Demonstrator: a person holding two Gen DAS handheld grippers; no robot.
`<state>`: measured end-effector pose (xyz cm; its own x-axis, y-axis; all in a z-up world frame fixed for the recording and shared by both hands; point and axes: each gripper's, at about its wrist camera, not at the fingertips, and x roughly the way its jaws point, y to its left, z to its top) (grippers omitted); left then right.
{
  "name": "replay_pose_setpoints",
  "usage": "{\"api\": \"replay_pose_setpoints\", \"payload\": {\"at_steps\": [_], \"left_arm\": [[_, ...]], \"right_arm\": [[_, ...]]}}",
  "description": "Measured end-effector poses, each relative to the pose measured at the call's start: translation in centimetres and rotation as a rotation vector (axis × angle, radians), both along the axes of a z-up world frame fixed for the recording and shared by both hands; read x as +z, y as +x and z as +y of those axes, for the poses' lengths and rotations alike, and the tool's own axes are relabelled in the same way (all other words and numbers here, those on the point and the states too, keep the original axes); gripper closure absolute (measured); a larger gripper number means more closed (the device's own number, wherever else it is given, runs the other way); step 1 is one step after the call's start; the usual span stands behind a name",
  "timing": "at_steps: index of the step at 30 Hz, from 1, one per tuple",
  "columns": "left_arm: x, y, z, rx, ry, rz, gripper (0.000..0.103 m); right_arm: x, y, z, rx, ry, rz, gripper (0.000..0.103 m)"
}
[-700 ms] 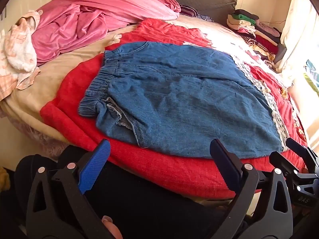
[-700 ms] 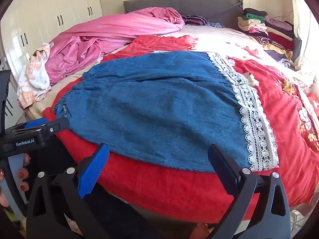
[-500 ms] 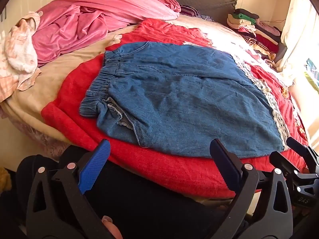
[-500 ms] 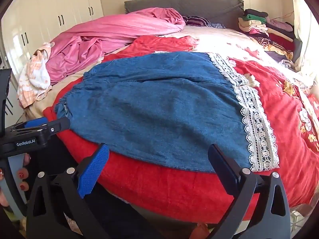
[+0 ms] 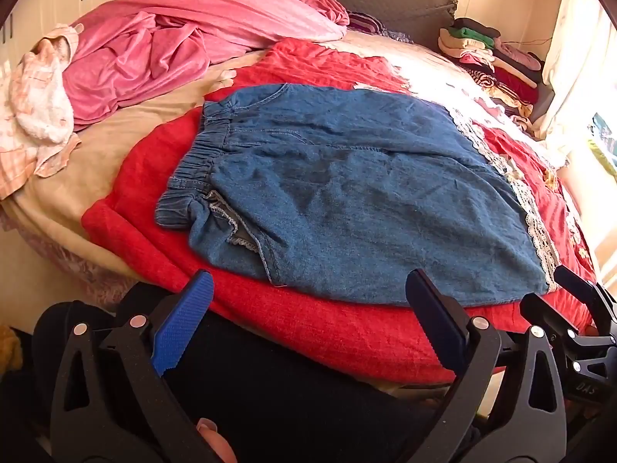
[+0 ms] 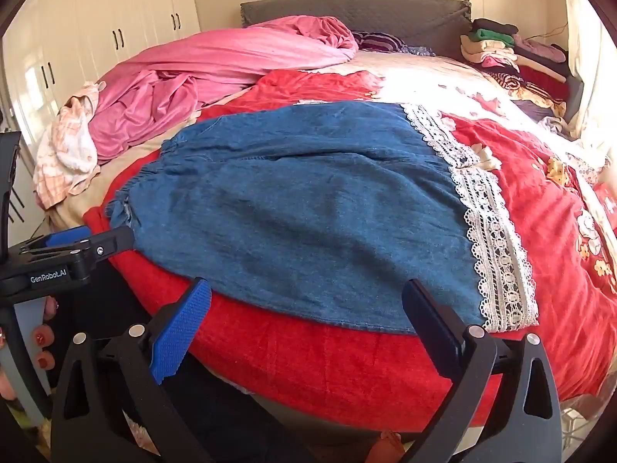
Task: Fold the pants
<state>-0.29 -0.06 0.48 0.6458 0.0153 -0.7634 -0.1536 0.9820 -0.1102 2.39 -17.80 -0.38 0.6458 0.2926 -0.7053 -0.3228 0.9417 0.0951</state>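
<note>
The pants (image 5: 347, 200) lie flat on a red blanket (image 5: 308, 332) at the near edge of the bed (image 5: 127, 127), blue denim with the elastic waistband (image 5: 196, 154) at the left and a white lace hem (image 6: 489, 227) at the right. They seem already laid leg over leg, so the step in hand looks like the first grasp for a fold across the length.

To do it well, each tool should take one corner of the same end, biting through all layers of cloth and not the blanket beneath. The loose flap near the waistband (image 5: 231, 227) should be smoothed or caught in the grip, or it will bunch inside the fold. Lift both corners evenly and carry them over together so the edges meet square.

The left gripper (image 5: 308, 324) hangs over the near edge of the bed with its jaws spread wide and nothing between them. The right gripper (image 6: 306, 328) is likewise wide apart and empty, near the lace end.

Further off lie a pink quilt (image 5: 173, 34) and a stack of folded clothes (image 6: 505, 50), well apart from the work.
</note>
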Motion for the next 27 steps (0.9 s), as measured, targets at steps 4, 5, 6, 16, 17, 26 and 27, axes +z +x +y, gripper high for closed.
{"api": "replay_pose_setpoints", "payload": {"at_steps": [4, 5, 6, 16, 17, 26, 27], "left_arm": [[0.11, -0.06, 0.01, 0.0, 0.002, 0.001, 0.009], [0.13, -0.07, 0.02, 0.001, 0.003, 0.0, 0.009], [0.13, -0.06, 0.05, 0.001, 0.002, 0.0, 0.009], [0.26, -0.05, 0.26, 0.003, 0.006, 0.002, 0.009], [0.31, -0.07, 0.32, 0.003, 0.006, 0.003, 0.009], [0.31, 0.06, 0.34, 0.005, 0.01, 0.002, 0.009], [0.28, 0.03, 0.3, 0.005, 0.009, 0.001, 0.009]], "right_arm": [[0.08, -0.01, 0.01, 0.007, 0.0, -0.001, 0.004], [0.05, 0.0, 0.09, 0.006, -0.003, -0.001, 0.004], [0.05, 0.0, 0.08, 0.006, -0.003, -0.001, 0.004], [-0.15, 0.28, 0.38, 0.013, -0.004, 0.002, 0.004], [-0.2, 0.33, 0.42, 0.013, -0.006, 0.003, 0.004], [-0.23, 0.39, 0.41, 0.012, -0.006, 0.002, 0.004], [-0.23, 0.42, 0.41, 0.012, -0.006, 0.002, 0.004]]}}
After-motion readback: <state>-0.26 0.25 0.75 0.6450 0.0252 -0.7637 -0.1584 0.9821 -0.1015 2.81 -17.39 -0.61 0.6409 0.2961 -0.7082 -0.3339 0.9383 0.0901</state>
